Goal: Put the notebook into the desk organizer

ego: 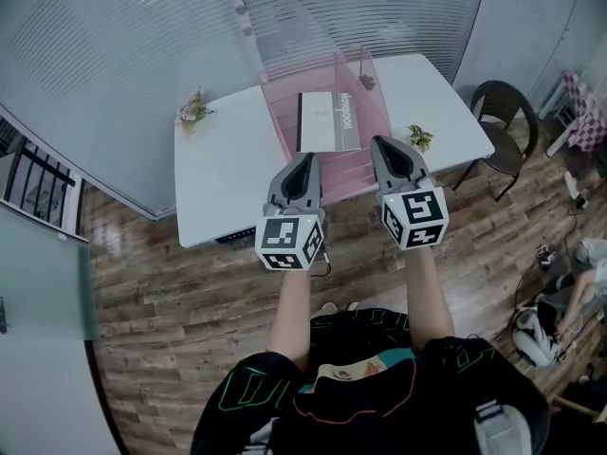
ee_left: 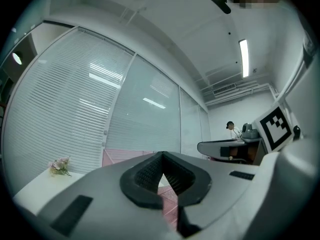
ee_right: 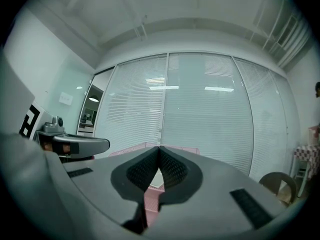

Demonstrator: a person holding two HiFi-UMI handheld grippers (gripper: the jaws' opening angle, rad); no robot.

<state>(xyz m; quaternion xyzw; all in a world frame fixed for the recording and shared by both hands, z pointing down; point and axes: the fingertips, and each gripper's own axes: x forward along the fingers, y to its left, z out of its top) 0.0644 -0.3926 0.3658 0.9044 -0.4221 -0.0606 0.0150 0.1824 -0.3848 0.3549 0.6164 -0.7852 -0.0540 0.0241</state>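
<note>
Blind wall (ego: 123,45): it closes off the far side of the table, so nothing can approach from behind; all movement has to come from the near side.
Table (ego: 218,183): white, with bare top to the left of the organizer and a narrower strip to the right. Its near edge lies just under the two grippers.
Chair (ego: 503,112): it stands off the table's right end, clear of the working area.
Desk organizer (ego: 281,121): pink, with upright dividers, set mid-table against the far edge. Its open side faces the person, probably so things can slide in from the front.
Notebook (ego: 327,121): it sits inside the organizer's frame, cover up, between the pink walls. Whether it lies flat or leans on a divider, I cannot tell. Judged from this, the placing looks done.
Left gripper (ego: 305,159): jaws clenched together with nothing between them. It hovers over the organizer's near left corner, apart from the notebook.
Right gripper (ego: 379,143): jaws pressed together, also empty. It is held level with the other gripper, near the organizer's right wall.
Open room: there is clear space behind both grippers toward the person, so drawing straight back looks unobstructed.
Flowers (ego: 193,109): at the far left corner, well apart.
Small plant (ego: 419,137): just right of the right gripper; a sideways swing there risks brushing it.
</note>
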